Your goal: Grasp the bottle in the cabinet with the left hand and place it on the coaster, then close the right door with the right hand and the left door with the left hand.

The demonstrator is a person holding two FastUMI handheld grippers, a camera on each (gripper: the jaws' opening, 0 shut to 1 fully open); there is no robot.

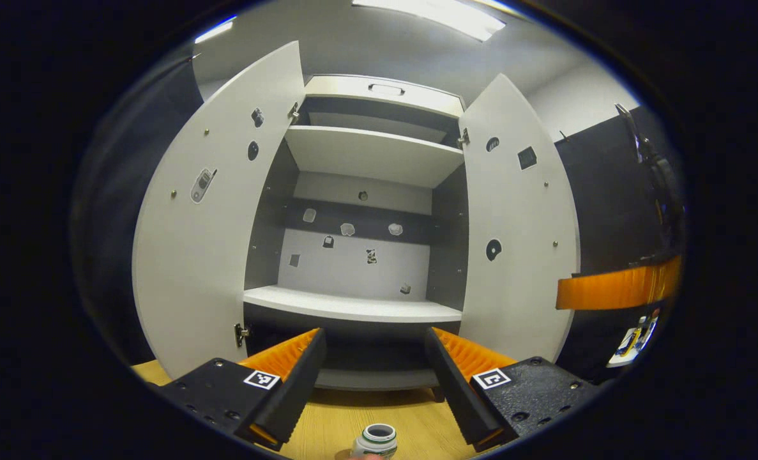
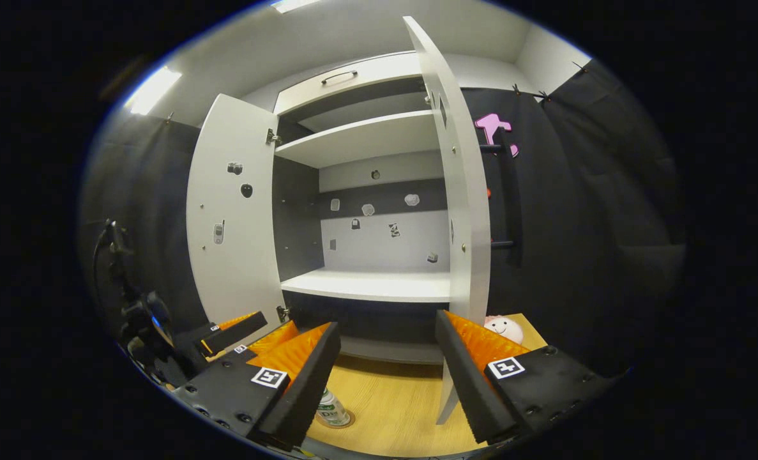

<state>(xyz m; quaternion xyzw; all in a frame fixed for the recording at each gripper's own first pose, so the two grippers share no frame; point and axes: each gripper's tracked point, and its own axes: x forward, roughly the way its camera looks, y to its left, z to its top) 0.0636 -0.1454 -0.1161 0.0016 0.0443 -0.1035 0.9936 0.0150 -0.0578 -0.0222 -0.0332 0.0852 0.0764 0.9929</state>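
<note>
Two hand-held grippers, both spread wide and holding nothing: left hand-held gripper raised just above the bottle, fingers well clear of its cap, which reads as the bottle released; right hand-held gripper hovering over the table, facing the open cabinet. Bottle standing upright on the table in front of the cabinet, resting on the round coaster, so placing looks done. Bottle label white and green; some print on it, too small to make out. Both doors wide open, shelves bare of any bottle. Right door just ahead of the right hand-held gripper and seen nearly edge-on, likely lined up for a push on its outer face. Left door swung outward, beyond the left fingers. Small stickers dotted over the inner door faces and back panel, none with readable writing. Square black-and-white markers on each gripper body, patterns only. Pink smiling toy on the table beside the right door, possibly close to its swing path.
</note>
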